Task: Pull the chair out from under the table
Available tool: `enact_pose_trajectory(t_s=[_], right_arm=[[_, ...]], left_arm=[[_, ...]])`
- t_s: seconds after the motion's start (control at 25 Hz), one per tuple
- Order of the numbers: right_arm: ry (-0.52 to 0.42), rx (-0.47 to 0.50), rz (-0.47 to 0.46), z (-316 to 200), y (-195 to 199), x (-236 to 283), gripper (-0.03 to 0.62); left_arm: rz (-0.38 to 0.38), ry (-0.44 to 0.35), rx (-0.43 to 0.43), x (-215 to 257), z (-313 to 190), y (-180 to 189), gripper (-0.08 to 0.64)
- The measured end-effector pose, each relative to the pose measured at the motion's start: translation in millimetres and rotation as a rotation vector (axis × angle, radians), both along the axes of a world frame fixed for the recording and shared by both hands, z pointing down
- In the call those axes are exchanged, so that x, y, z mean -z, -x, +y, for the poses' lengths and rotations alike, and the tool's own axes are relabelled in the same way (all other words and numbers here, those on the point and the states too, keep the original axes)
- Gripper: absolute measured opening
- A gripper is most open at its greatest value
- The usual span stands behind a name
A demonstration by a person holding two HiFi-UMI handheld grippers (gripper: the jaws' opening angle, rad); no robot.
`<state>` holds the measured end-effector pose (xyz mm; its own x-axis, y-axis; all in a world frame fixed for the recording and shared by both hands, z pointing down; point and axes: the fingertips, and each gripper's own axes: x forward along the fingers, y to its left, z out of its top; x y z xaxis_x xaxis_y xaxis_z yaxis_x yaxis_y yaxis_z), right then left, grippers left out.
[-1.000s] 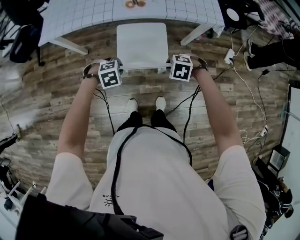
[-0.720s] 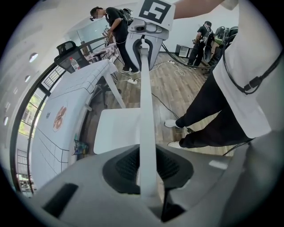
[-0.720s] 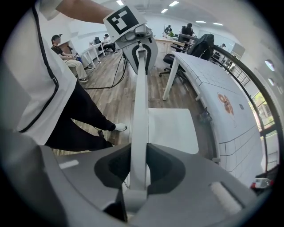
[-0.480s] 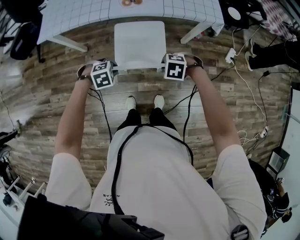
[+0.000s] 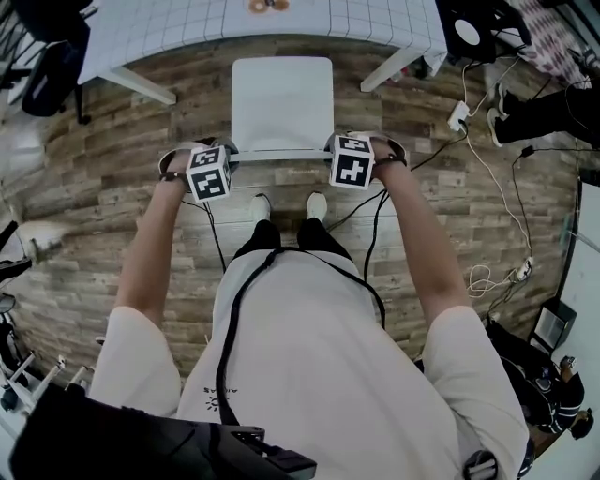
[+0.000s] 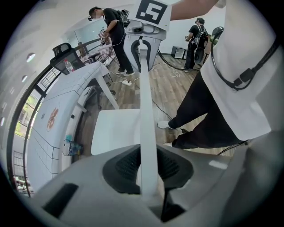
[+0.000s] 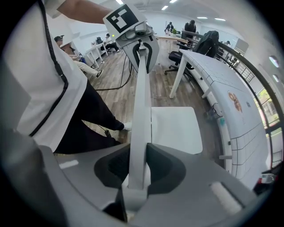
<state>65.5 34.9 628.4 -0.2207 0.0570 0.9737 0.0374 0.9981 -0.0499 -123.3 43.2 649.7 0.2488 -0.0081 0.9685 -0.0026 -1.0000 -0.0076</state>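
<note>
Back it comes: the chair (image 5: 281, 103) has slid further out toward the person since a second ago, and both hands have drawn back with it. Now the white seat (image 5: 281, 94) sits fully on the wooden floor (image 5: 94, 187), its far edge just clear of the counter (image 5: 187, 28) with the checked cloth, a thin strip of boards showing between them. Look at the grip: the left claw (image 6: 148, 173) is pinching the left end of the backrest (image 5: 281, 155), the thin white rail running straight up between its dark pads, and the right claw (image 7: 138, 170) is pinching the right end the same way, pads pressed on either side of the rail. Both point steeply down onto the top edge, one at each corner, arms stretched out and roughly parallel. The person stands square behind the chair, white shoes (image 5: 264, 208) just behind the backrest and near it, between the two arms. Loose cables (image 5: 487, 187) trail across the floor off to the right, well apart from the chair. From the left gripper view, other people stand further back in the room.
</note>
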Motion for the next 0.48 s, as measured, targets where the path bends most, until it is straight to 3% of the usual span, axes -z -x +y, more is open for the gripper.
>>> enact_pose_trajectory(t_s=[0.48], right_arm=[[0.015,0.004,0.006,77.1,-0.4,2.1,0.089]], left_arm=[[0.007,0.022,0.001,3.8,78.8,-1.8,0.081]])
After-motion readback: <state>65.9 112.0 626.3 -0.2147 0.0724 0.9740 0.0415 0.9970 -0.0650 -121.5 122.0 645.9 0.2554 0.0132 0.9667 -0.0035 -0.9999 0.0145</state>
